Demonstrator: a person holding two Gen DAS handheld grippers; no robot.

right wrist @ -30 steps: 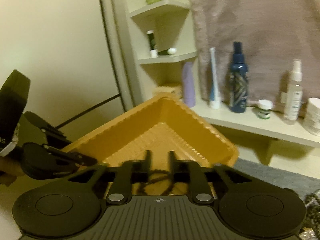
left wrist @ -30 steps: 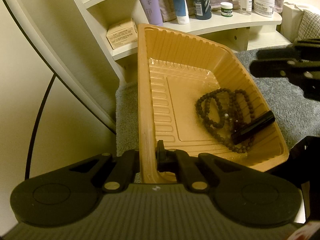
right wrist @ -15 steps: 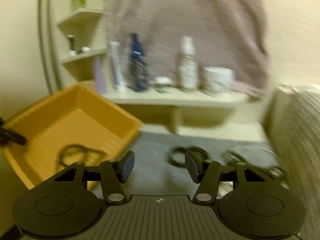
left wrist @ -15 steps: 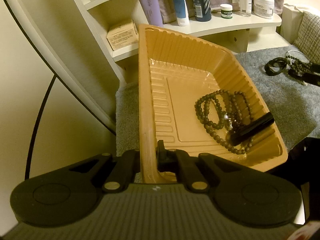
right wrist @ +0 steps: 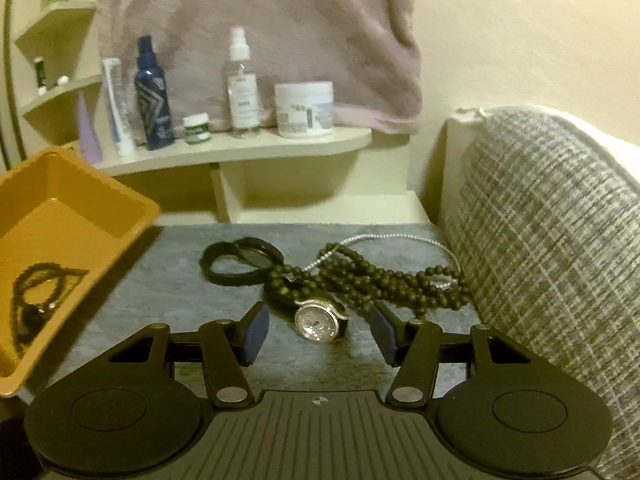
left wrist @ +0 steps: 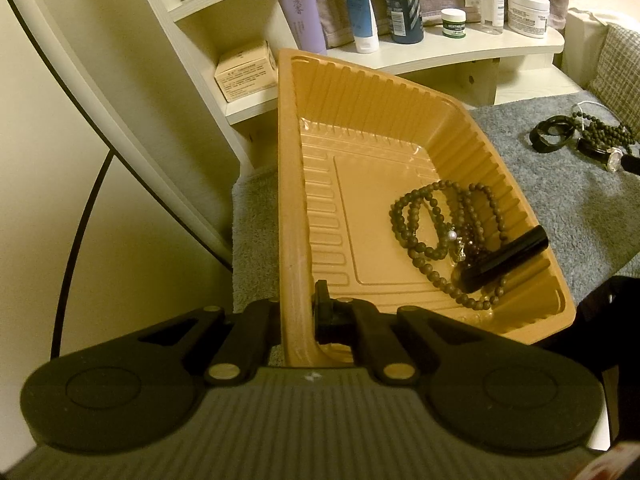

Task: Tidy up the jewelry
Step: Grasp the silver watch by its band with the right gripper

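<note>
The left tool (left wrist: 297, 318) is clamped on the near rim of the orange tray (left wrist: 289, 184), one finger outside the wall and one inside, and it points steeply downward over the tray's long edge. In the tray lie a coil of brown bead strands (left wrist: 434, 226) and a black cylinder (left wrist: 504, 258) resting across them, at the end away from the grip.

Over to the right tool (right wrist: 318, 330): its jaws have just been opening and now stand apart with nothing pressed between the blue pads (right wrist: 256, 332). It angles down toward the grey mat (right wrist: 168, 280) on the tabletop. The wristwatch (right wrist: 320, 320) lies face up just beyond the gap between the fingers. Behind it sits a pile of dark bead strands (right wrist: 376, 284), a silver chain (right wrist: 384, 238) and black ring-shaped bangles (right wrist: 240, 258). The tray's corner shows at the left of this view, and a woven grey cushion (right wrist: 548, 248) fills the right side.
</note>
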